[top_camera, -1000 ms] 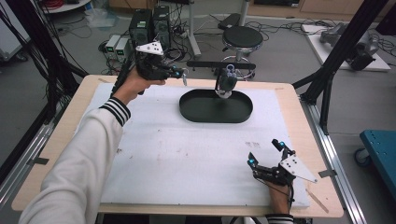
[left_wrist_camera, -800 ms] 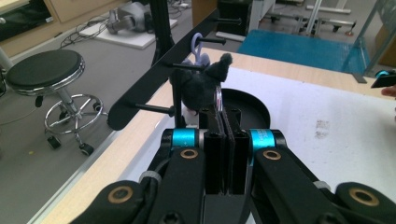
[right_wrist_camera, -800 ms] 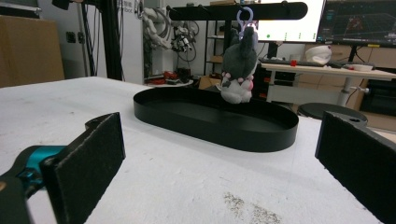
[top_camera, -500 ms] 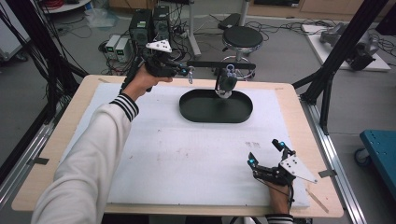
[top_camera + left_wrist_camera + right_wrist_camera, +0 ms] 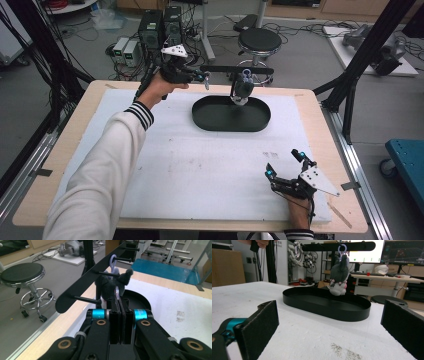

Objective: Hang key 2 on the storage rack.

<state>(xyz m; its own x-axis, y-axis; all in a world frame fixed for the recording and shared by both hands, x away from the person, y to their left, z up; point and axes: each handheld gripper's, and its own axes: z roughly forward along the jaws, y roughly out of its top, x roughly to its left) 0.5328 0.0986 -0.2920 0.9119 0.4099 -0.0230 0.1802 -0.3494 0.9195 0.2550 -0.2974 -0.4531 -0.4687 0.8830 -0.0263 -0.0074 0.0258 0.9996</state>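
**A:** Which step is this?

**B:** I'd say the unhooking of the plush keychain [image 5: 243, 90]. It hangs from a peg of the black peg rail [image 5: 237, 69] by its lilac clip [image 5: 341, 249], directly over the black oval tray [image 5: 210, 119] near the table's far edge. The left gripper [image 5: 202, 76] is up at rail height, just beside the toy on its left, jaws pressed together with nothing visibly between them.

**A:** And the right one?

**B:** The right gripper [image 5: 284, 165] rests near the table's [image 5: 60, 165] near right corner, jaws spread wide, holding nothing.

**A:** How does the toy hang?

**B:** Long axis vertical: clip up, pale feet down toward the tray.

**A:** Next move?

**B:** Probably opening the left jaws, closing on the toy or its metal ring [image 5: 116, 293], then sliding the clip along the peg toward its free tip.
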